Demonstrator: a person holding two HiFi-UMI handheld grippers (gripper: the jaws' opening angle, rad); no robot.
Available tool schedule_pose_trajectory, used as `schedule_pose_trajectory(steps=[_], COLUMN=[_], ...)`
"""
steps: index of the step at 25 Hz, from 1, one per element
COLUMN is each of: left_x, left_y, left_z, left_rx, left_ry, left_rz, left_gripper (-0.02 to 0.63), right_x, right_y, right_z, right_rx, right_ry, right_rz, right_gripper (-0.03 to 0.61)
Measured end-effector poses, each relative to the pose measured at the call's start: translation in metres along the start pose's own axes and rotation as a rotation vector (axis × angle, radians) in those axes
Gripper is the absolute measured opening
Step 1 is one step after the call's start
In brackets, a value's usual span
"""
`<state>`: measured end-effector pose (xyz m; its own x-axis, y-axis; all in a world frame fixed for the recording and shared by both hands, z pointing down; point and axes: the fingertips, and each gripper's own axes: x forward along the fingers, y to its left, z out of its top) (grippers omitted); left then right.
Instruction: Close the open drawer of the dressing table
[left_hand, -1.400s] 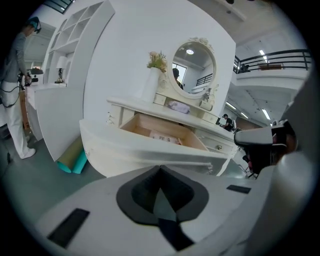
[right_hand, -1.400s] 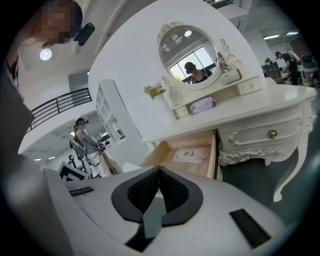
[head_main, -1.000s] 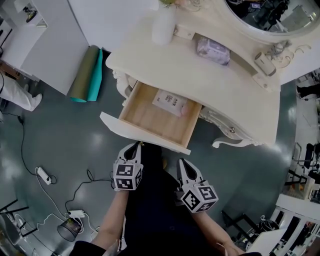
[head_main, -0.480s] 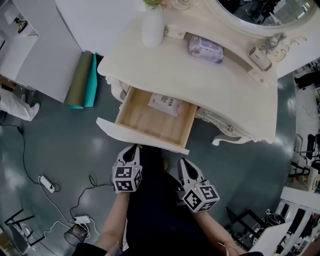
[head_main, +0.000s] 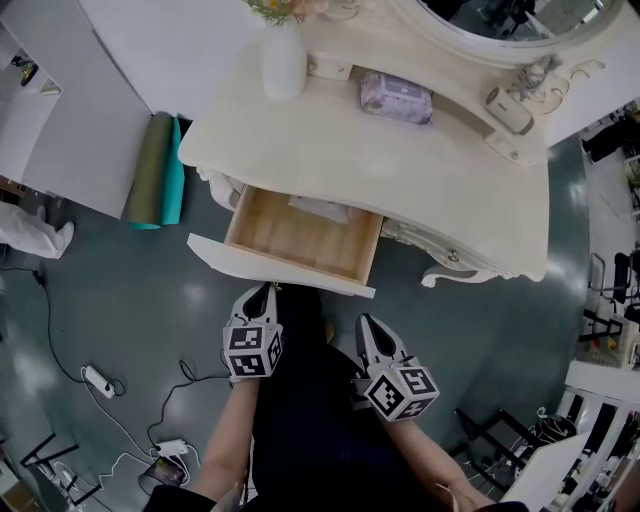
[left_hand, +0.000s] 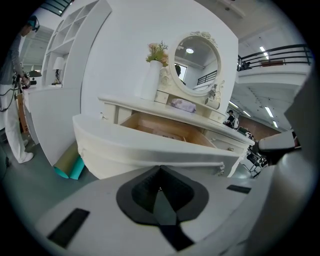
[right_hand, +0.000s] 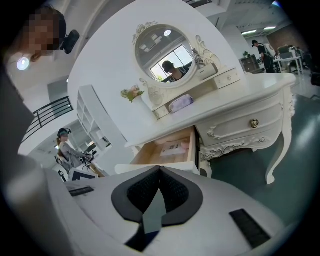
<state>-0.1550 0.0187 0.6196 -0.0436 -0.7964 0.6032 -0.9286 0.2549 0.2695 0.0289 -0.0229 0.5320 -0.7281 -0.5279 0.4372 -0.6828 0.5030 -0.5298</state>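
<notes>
The cream dressing table (head_main: 420, 170) has one wooden drawer (head_main: 300, 240) pulled partway out on its left side, with its white curved front (head_main: 240, 260) toward me. A white packet (head_main: 320, 208) lies at the drawer's back, mostly under the tabletop. My left gripper (head_main: 266, 290) is shut, and its tips are at the middle of the drawer front; the left gripper view shows that front (left_hand: 130, 145) right past the jaws (left_hand: 159, 186). My right gripper (head_main: 366, 322) is also shut and empty. It sits a little short of the front's right end, and the drawer (right_hand: 167, 150) is visible beyond it (right_hand: 159, 170).
On the tabletop stand a white vase (head_main: 283, 62), a purple pack (head_main: 396, 97) and an oval mirror (head_main: 500, 20). Rolled green and teal mats (head_main: 155, 172) lean by the wall at left. Cables and a power strip (head_main: 97, 378) lie on the grey floor. A carved table leg (head_main: 445, 275) is at right.
The drawer has slid farther into the table, so less wood shows and the packet is mostly covered. The left gripper has followed the front forward.
</notes>
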Motion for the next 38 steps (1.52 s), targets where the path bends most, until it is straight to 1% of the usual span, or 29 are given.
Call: schedule_pose_trajectory(steps=[9,16,22,38], left_x=[0.026,0.046,0.061,0.095], left_y=[0.0,-0.002,-0.002,-0.005], left_z=[0.022,0.037,0.05,0.075], left_rx=[0.013,0.022,0.033,0.068], left_ry=[0.001,-0.006,-0.007,0.011], left_rz=[-0.009,-0.022,-0.024,-0.04], left_gripper=[0.014,0.014,0.015,0.014], right_x=[0.002,0.009,0.01,0.026], right_y=[-0.01,-0.019,-0.027,-0.046], right_z=[0.009,0.023,0.029,0.048], right_rx=[0.041,0.072,0.085,0.133], right_ry=[-0.018,-0.059,-0.067,-0.103], right_rz=[-0.026,-0.043,-0.069,-0.12], right_gripper=[0.025,0.025,0.025,0.025])
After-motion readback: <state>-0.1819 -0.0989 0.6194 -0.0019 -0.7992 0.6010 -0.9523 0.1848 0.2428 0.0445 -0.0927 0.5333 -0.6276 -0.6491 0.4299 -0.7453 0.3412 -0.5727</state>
